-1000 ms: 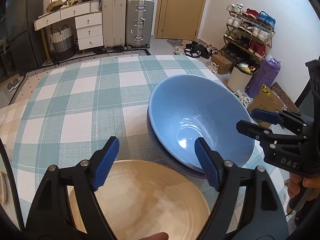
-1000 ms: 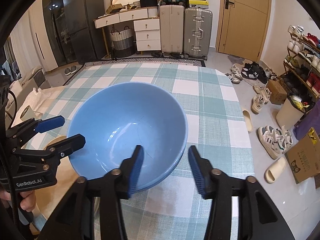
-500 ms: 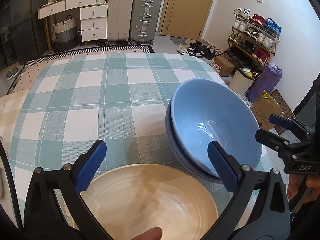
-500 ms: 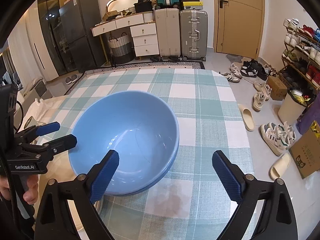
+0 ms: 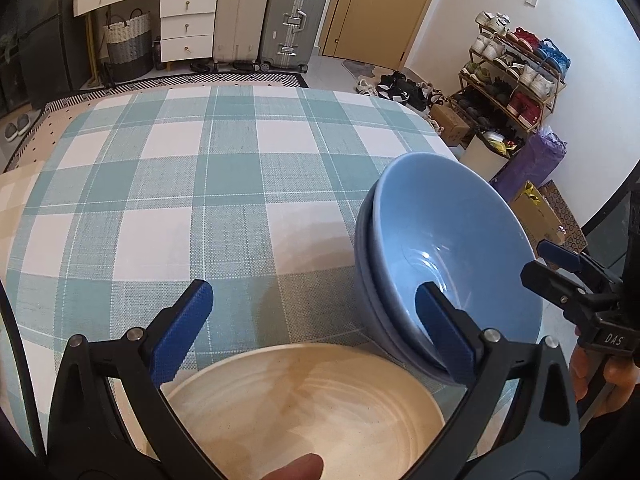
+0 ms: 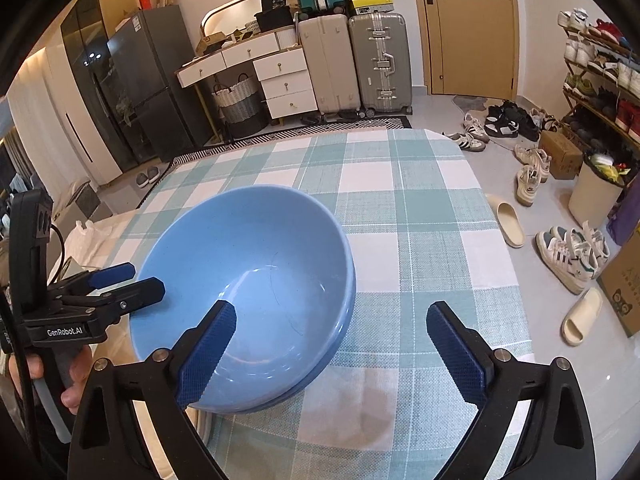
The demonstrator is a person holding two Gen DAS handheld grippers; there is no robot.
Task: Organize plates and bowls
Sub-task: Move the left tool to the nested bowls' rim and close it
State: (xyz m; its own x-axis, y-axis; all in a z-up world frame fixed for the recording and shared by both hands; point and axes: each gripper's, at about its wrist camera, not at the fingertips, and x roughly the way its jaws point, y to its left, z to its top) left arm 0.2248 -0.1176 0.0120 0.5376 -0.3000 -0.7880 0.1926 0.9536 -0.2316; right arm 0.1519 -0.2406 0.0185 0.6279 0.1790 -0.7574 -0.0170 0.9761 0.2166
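**Both claws wide open, bowls nested, beige plate next?**

Left gripper [image 5: 312, 332]: jaws spread about as wide as they go, nothing between the pads, hovering over the far rim of the round beige ceramic plate [image 5: 304, 408] at the near edge of the checked teal-and-white tablecloth table [image 5: 192, 200]. A fingertip shows at the bottom of the left wrist view. Right gripper [image 6: 332, 344]: also wide open, holding nothing; its left pad overlaps the near rim of the light-blue ceramic bowl [image 6: 248, 264] in view, contact can't tell.

Task things: blue bowl sits nested in a second blue bowl [image 5: 366, 276], stack near the table's right edge, just beside the plate; touching or not, can't tell.

Judgement: stacking looks done, next prob. the plate. Do well: bring pads down over the plate rim squarely, close only once the rim is well inside, lift level. Glazed rim likely slippery.

In the way: bowl stack close to the plate's right side, could get knocked toward the right edge. Rest of table bare.

Farther: two upright hard-shell suitcases [image 5: 272, 16], white drawer unit [image 5: 186, 20], wooden door [image 6: 472, 24], shoe rack [image 5: 516, 64], loose shoes on the floor.
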